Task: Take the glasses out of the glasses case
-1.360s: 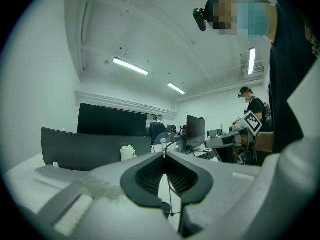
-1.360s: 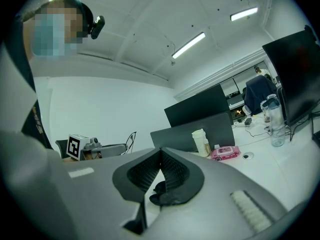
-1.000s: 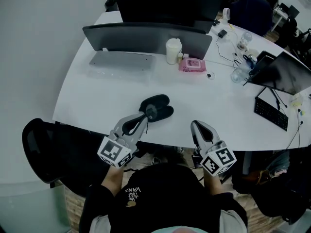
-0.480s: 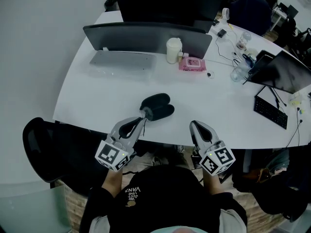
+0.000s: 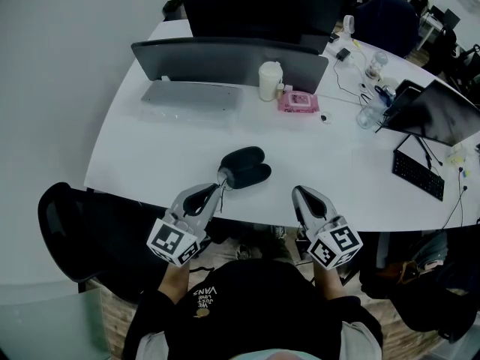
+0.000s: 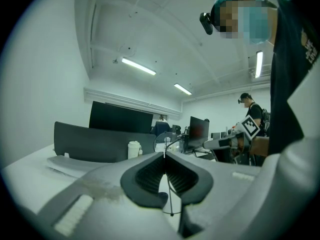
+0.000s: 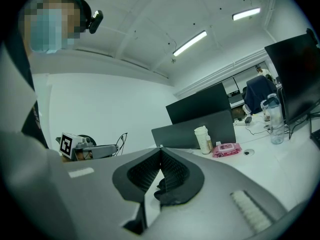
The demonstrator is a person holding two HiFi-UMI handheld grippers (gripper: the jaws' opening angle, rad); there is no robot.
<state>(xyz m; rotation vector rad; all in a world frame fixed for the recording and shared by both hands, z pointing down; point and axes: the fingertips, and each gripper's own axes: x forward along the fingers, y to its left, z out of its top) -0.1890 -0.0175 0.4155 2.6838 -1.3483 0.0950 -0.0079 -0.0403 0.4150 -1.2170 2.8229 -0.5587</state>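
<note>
A black glasses case [image 5: 245, 166] lies open on the white table [image 5: 150, 141] near its front edge. My left gripper [image 5: 220, 182] hangs at the case's near left end, shut on thin wire-framed glasses [image 6: 167, 140]; a lens stands above the tips and a wire runs down between the jaws. The right gripper view shows those glasses [image 7: 119, 140] sticking up from the left gripper. My right gripper [image 5: 298, 192] is shut with nothing in it, off the table's front edge, right of the case. The case [image 7: 170, 186] shows dark below its jaws.
Two dark monitors [image 5: 225, 55] stand at the back, with a white cup [image 5: 269, 80] and a pink wipes pack [image 5: 297, 100] beside them. A bottle [image 5: 369, 113], cables, another screen and a black keyboard [image 5: 418, 175] crowd the right. A black chair [image 5: 67, 231] sits at the left.
My left gripper has drawn back a little from the case toward the table's front edge, still shut. The right gripper has hardly moved.
</note>
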